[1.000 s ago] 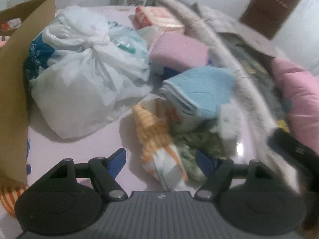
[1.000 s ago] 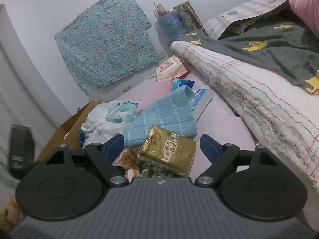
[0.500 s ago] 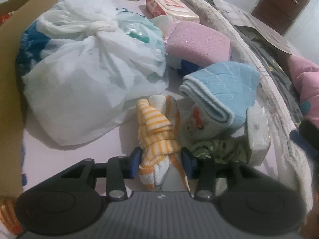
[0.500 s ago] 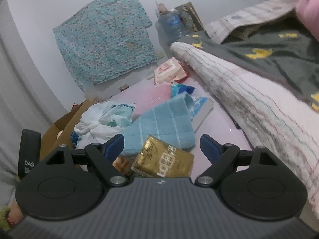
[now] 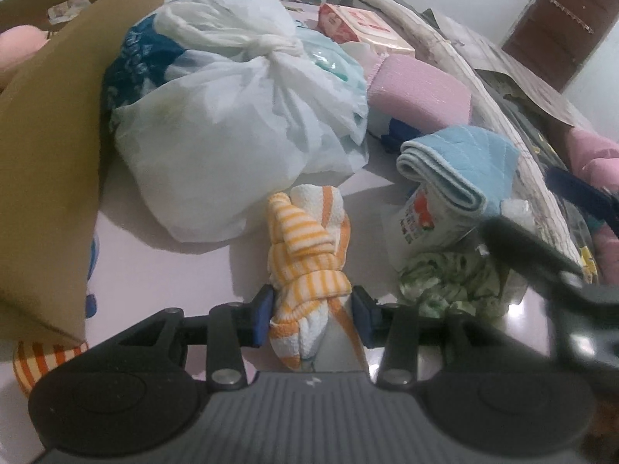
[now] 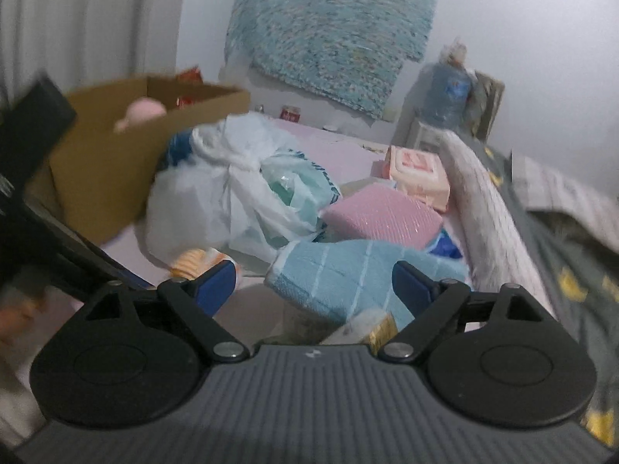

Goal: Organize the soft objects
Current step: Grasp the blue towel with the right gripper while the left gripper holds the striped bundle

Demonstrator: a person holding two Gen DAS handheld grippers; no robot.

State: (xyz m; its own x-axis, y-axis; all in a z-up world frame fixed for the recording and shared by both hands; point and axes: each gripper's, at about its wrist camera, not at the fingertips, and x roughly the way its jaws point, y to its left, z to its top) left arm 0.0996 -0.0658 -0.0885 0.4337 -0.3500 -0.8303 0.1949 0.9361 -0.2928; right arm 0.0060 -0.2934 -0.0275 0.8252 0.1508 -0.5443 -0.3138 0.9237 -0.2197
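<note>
A: We have the left gripper (image 5: 311,311) pinching the knotted orange-and-white striped terry cloth (image 5: 307,247) low in the centre of the left wrist view, its blue pads pressed into the bundle just below the knot. Its jaws have just been closing, and the cloth sits squarely between them, its far end towards the tied white plastic bag (image 5: 240,116).

B: And our right gripper (image 6: 313,284) is spread wide with nothing between its pads. The folded light-blue quilted towel (image 6: 348,274) lies beyond its fingertips, mid-frame in the right wrist view.

A: What worries us is the grip. We are holding below the knot, so on a lift the loose top could flop or the knot could slip through the pads. The cloth could also drag the white bag along, since the two lie close.

B: If we mean it for the open brown cardboard box (image 6: 116,162) at the left of the frame, its near flap stands close and could catch the bundle on the way. The right wrist view is also blurred, so judging clearance from it is risky.

A: Any writing? The small white packet with a red picture (image 5: 423,220) under the blue towel has print, too small for us to read.

B: The pink-and-white tissue pack (image 6: 419,172) and the white bag's blue print are unreadable too.
</note>
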